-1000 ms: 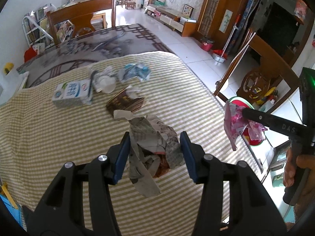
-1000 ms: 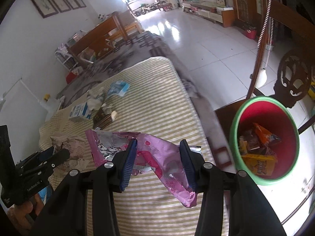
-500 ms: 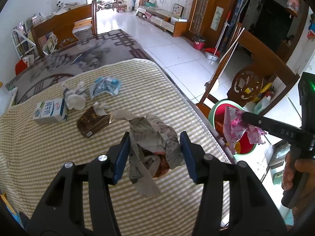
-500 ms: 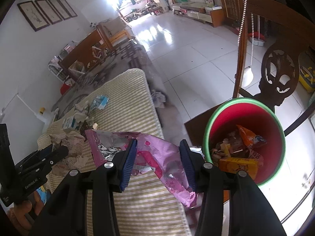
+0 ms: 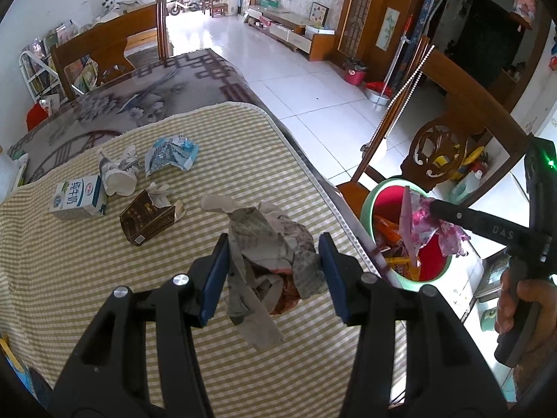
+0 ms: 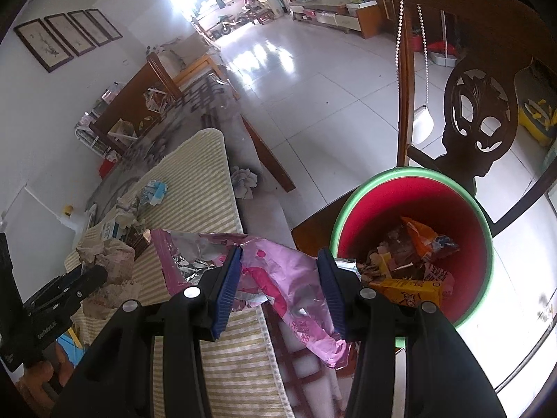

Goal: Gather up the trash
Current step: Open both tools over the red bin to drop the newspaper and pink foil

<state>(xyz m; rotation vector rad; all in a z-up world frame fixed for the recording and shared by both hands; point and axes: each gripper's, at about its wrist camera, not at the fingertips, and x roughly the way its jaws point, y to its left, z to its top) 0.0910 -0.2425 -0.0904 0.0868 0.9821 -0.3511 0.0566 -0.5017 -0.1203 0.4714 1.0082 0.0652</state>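
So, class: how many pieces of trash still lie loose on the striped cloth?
4: milk carton, crumpled cup, blue-white wrapper and torn brown box, clustered at the cloth's far left. More may be hidden.

The left gripper (image 5: 273, 271) clamps a crumpled grey paper wad (image 5: 269, 257) above the striped tablecloth (image 5: 104, 278). To the right, the right gripper (image 5: 435, 214) holds a pink wrapper (image 5: 416, 223) over the green-rimmed bin (image 5: 369, 209) (wrappers already inside). A milk carton (image 5: 77, 198) and brown box (image 5: 148, 221) lie behind.

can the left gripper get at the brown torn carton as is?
Probably not: left gripper has its jaws shut on a crumpled grey paper wad. Brown torn carton lies unobstructed ahead on the striped cloth.
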